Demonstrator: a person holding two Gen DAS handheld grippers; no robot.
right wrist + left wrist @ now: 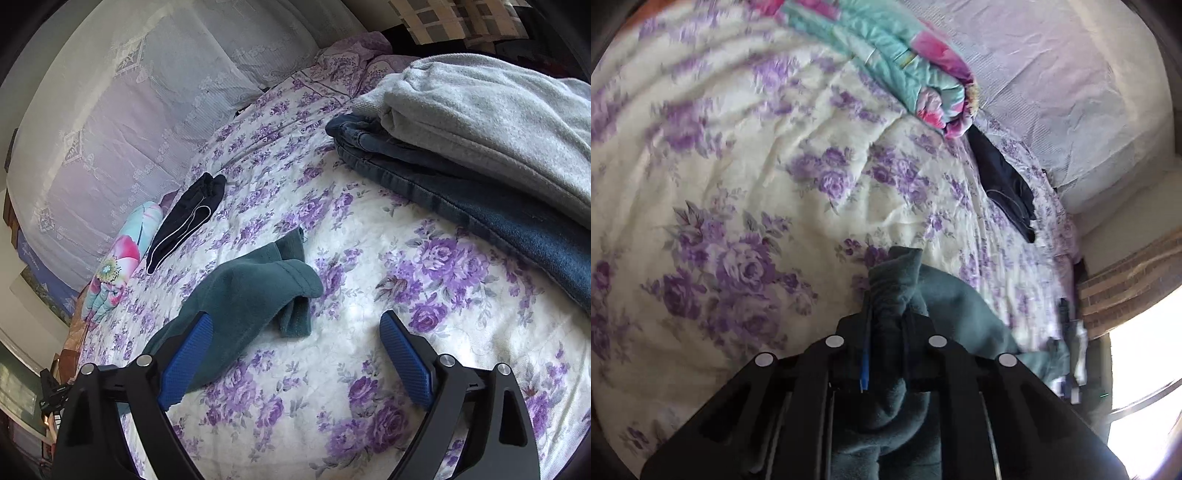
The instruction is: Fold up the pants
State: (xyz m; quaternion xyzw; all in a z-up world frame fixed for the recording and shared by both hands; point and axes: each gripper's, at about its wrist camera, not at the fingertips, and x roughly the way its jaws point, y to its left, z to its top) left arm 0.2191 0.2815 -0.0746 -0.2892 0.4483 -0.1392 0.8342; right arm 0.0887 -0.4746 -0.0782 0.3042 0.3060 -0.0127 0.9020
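Observation:
The teal fleece pants [945, 295] lie bunched on the purple-flowered bedspread [738, 184]. My left gripper [886, 306] is shut on a gathered fold of them, and cloth sticks out past the fingertips and hangs below the jaws. In the right wrist view the same pants [251, 291] lie crumpled at centre left, one end folded over. My right gripper [295, 321] hovers open above the bedspread [369, 369]. Its left blue pad [184, 362] overlaps the edge of the pants, and nothing is held between the pads.
Dark navy pants [184, 218] lie further up the bed beside a rolled turquoise and pink quilt [122, 258]. A grey sweat garment [480, 122] lies stacked on folded jeans [480, 206] at the right. A lace-covered headboard [129, 110] stands behind.

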